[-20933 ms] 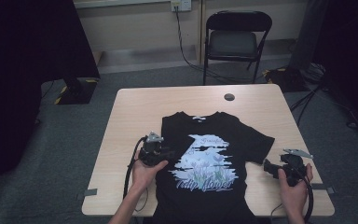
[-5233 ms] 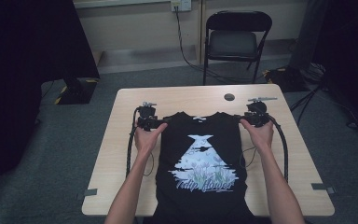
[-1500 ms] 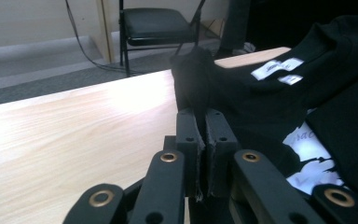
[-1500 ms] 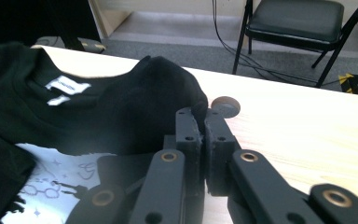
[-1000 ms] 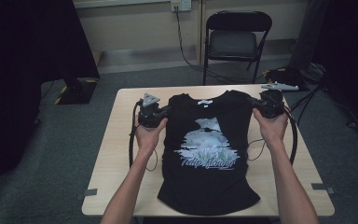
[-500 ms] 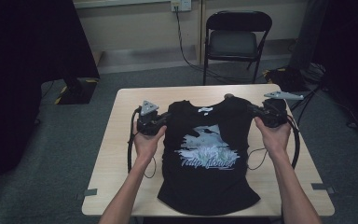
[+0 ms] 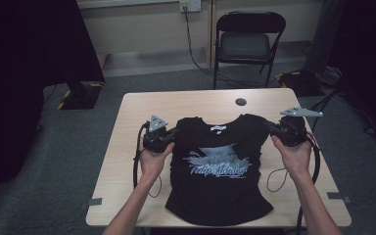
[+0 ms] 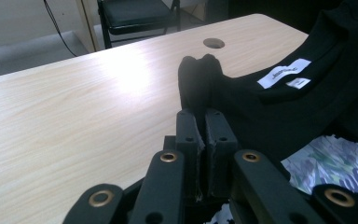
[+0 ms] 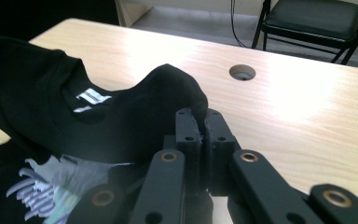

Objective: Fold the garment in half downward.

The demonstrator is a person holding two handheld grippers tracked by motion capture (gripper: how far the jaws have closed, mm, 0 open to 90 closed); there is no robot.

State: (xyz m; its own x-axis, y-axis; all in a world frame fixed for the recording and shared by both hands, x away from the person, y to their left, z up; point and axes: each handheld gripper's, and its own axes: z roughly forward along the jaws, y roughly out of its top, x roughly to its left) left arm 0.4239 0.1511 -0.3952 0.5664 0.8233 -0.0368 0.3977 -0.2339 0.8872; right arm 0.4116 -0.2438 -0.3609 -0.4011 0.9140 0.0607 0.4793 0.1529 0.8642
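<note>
Wooden table; black T-shirt shoulders pinched by left gripper; right gripper.

A light wooden table carries a black T-shirt, spread print-up from the centre toward six o'clock. A round cable hole sits near the twelve o'clock edge, just beyond the collar.
</note>
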